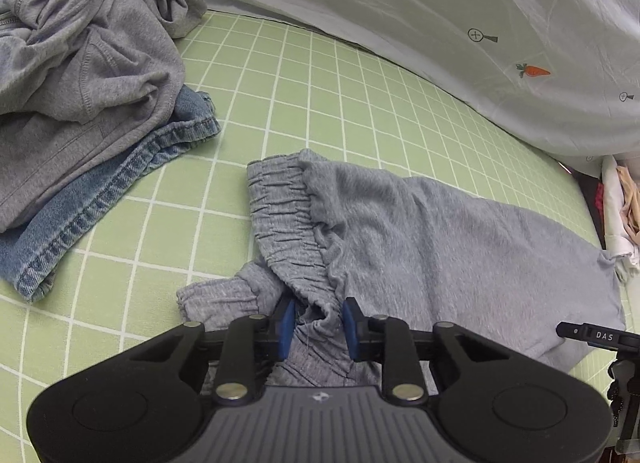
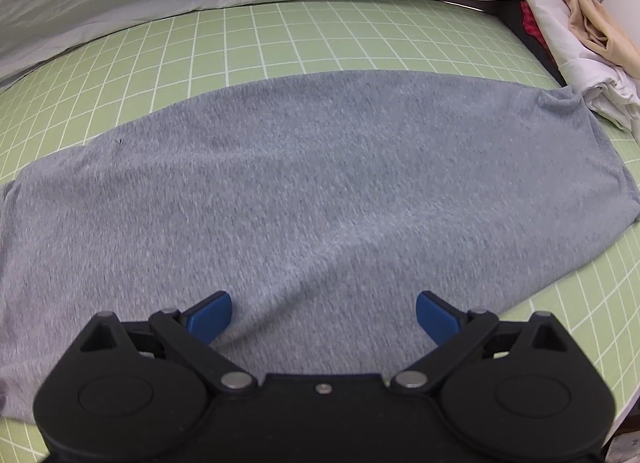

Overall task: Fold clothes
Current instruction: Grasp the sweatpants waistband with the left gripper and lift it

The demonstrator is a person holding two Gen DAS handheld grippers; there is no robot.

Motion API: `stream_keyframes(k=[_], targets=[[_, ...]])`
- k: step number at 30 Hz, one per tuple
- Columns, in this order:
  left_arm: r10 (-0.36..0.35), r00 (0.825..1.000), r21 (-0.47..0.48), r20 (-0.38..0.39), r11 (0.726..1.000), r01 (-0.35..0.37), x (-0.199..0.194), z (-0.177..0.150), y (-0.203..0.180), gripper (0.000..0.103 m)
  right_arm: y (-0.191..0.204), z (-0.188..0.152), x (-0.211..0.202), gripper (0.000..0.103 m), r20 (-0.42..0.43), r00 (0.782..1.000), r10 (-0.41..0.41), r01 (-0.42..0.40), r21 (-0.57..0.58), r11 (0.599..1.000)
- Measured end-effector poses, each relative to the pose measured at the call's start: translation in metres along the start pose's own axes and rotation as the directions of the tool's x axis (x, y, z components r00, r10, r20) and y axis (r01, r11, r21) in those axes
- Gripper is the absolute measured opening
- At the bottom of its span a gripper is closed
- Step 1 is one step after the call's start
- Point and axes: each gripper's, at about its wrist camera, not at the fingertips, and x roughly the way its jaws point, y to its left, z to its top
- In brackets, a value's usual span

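A: Left wrist view: report status of the left gripper (image 1: 318, 323).

B: Its blue pads are pinching a bunched fold of the elastic waistband (image 1: 288, 219) on the grey sweatpants (image 1: 440, 247). No earlier view is available to confirm travel.

A: Location of the garment?

B: It lies spread across the green checked sheet (image 1: 320, 87), waistband end nearest the left gripper, one cuff (image 1: 216, 295) tucked beside it.

A: Right gripper (image 2: 324, 313)?

B: It is spread wide above the grey fabric, holding nothing.

A: Task progress?

B: Judged early for this garment: no fold is visible. A grey hoodie (image 1: 80, 43) and blue jeans (image 1: 100, 199) sit heaped at left, apparently unfolded.
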Motion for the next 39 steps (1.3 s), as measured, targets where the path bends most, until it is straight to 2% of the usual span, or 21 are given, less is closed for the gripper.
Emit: stream_keyframes(k=[3, 7, 9, 12, 13, 14, 17, 20, 25, 26, 28, 30, 32, 34, 35, 36, 39], targets=[[-0.035, 0.999, -0.051, -0.004, 0.998, 0.035, 0.002, 0.004, 0.006, 0.027, -0.001, -0.002, 0.002, 0.1, -0.009, 1.0, 0.005, -0.004, 0.014, 1.0], [0.042, 0.998, -0.045, -0.053, 0.998, -0.045, 0.018, 0.008, 0.003, 0.032, -0.001, -0.004, 0.003, 0.1, -0.016, 1.0, 0.01, -0.01, 0.027, 1.0], [0.039, 0.996, -0.06, -0.077, 0.997, -0.044, 0.026, 0.008, 0.004, 0.037, -0.001, -0.005, 0.003, 0.1, -0.016, 1.0, 0.011, -0.011, 0.03, 1.0], [0.03, 0.997, -0.091, -0.074, 0.995, -0.037, 0.03, 0.009, 0.004, 0.034, -0.002, -0.005, 0.002, 0.1, -0.014, 1.0, 0.008, -0.008, 0.031, 0.999], [0.031, 0.997, -0.099, -0.065, 0.994, -0.038, 0.029, 0.009, 0.004, 0.032, -0.003, -0.005, 0.002, 0.1, -0.015, 1.0, 0.007, -0.007, 0.033, 0.999], [0.03, 0.998, -0.106, -0.052, 0.994, -0.035, 0.026, 0.009, 0.005, 0.021, -0.004, -0.005, 0.002, 0.1, -0.016, 1.0, 0.007, -0.007, 0.036, 0.999], [-0.003, 1.0, -0.137, 0.01, 0.99, 0.004, 0.01, 0.005, 0.009, 0.008, -0.004, -0.005, 0.003, 0.1, -0.02, 1.0, 0.008, -0.008, 0.039, 0.999], [-0.055, 0.994, -0.161, 0.093, 0.985, 0.07, -0.02, -0.003, 0.015, 0.007, -0.002, -0.004, 0.005, 0.1, -0.025, 1.0, 0.008, -0.007, 0.03, 1.0], [-0.159, 0.967, -0.204, 0.198, 0.958, 0.199, -0.065, -0.033, 0.028, 0.007, 0.002, -0.004, 0.007, 0.1, -0.034, 0.999, 0.016, -0.016, 0.004, 1.0], [-0.157, 0.967, -0.207, 0.203, 0.958, 0.199, -0.069, -0.04, 0.029, 0.008, 0.002, -0.004, 0.007, 0.1, -0.036, 0.999, 0.018, -0.018, -0.003, 1.0], [-0.087, 0.981, -0.242, 0.176, 0.962, 0.128, -0.063, -0.056, 0.031, 0.009, 0.002, -0.004, 0.008, 0.1, -0.042, 0.999, 0.026, -0.026, -0.013, 1.0], [-0.008, 0.99, -0.288, 0.144, 0.956, 0.05, -0.055, -0.07, 0.035, 0.015, 0.002, -0.005, 0.009, 0.1, -0.047, 0.998, 0.035, -0.036, -0.017, 0.999], [0.061, 0.99, -0.322, 0.125, 0.946, -0.018, -0.048, -0.079, 0.036, 0.019, 0.002, -0.005, 0.008, 0.1, -0.044, 0.998, 0.038, -0.039, -0.026, 0.999], [0.117, 0.986, -0.329, 0.115, 0.941, -0.073, -0.046, -0.083, 0.035, 0.035, 0.002, -0.005, 0.006, 0.1, -0.041, 0.998, 0.04, -0.042, -0.035, 0.999], [0.143, 0.984, -0.328, 0.11, 0.939, -0.1, -0.045, -0.083, 0.035, 0.051, 0.002, -0.004, 0.005, 0.1, -0.037, 0.999, 0.04, -0.041, -0.037, 0.998], [0.163, 0.981, -0.326, 0.109, 0.938, -0.12, -0.045, -0.083, 0.035, 0.061, 0.002, -0.004, 0.004, 0.1, -0.033, 0.999, 0.038, -0.04, -0.038, 0.998], [0.154, 0.982, -0.316, 0.106, 0.942, -0.113, -0.041, -0.079, 0.035, 0.064, 0.002, -0.003, 0.001, 0.1, -0.027, 0.999, 0.036, -0.037, -0.038, 0.999]])
